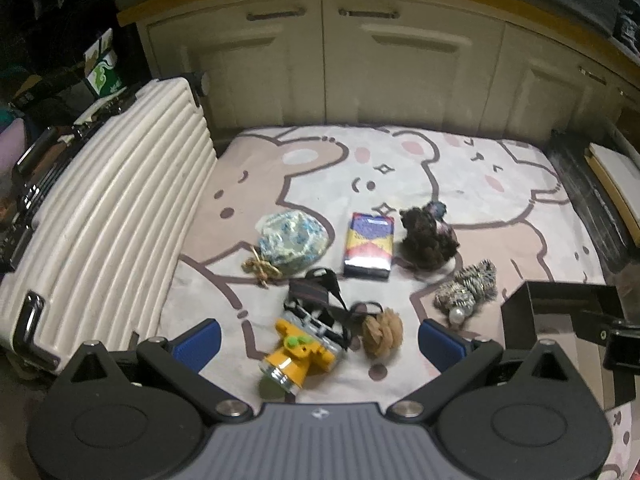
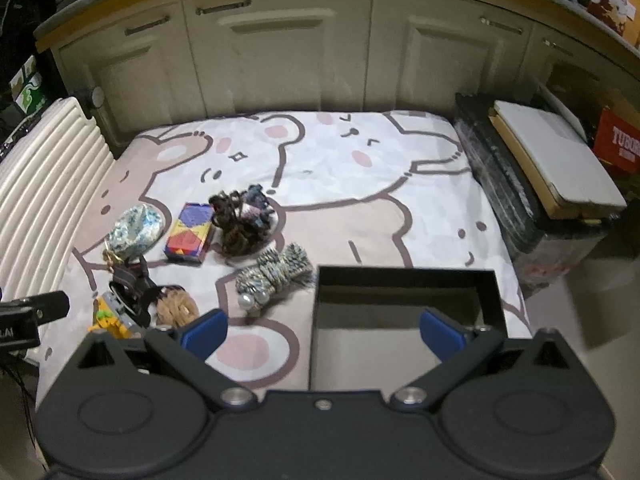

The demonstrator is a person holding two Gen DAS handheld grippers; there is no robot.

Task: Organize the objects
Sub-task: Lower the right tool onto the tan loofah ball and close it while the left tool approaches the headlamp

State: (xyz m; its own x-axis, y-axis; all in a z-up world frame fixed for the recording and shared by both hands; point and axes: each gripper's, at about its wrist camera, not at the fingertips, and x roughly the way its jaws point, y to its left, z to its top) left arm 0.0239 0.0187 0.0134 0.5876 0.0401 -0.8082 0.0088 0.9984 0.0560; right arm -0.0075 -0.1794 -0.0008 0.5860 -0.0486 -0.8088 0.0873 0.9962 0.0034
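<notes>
Both grippers hovered with fingers spread wide and holding nothing: the left gripper (image 1: 320, 334) above the yellow toy camera (image 1: 298, 354), the right gripper (image 2: 323, 330) over the rim of the black box (image 2: 404, 276). The likeliest snag, I judged, was the camera's black strap (image 1: 320, 292), which lay looped against the tan pom-pom (image 1: 382, 330) and could drag it along. The objects sat clustered on the bear-print blanket (image 1: 460, 184): a floral pouch (image 1: 294, 240), a colourful card box (image 1: 370, 244), a dark scrunchie bundle (image 1: 428, 240) and a speckled scrunchie (image 1: 468, 288), left of the empty box.
</notes>
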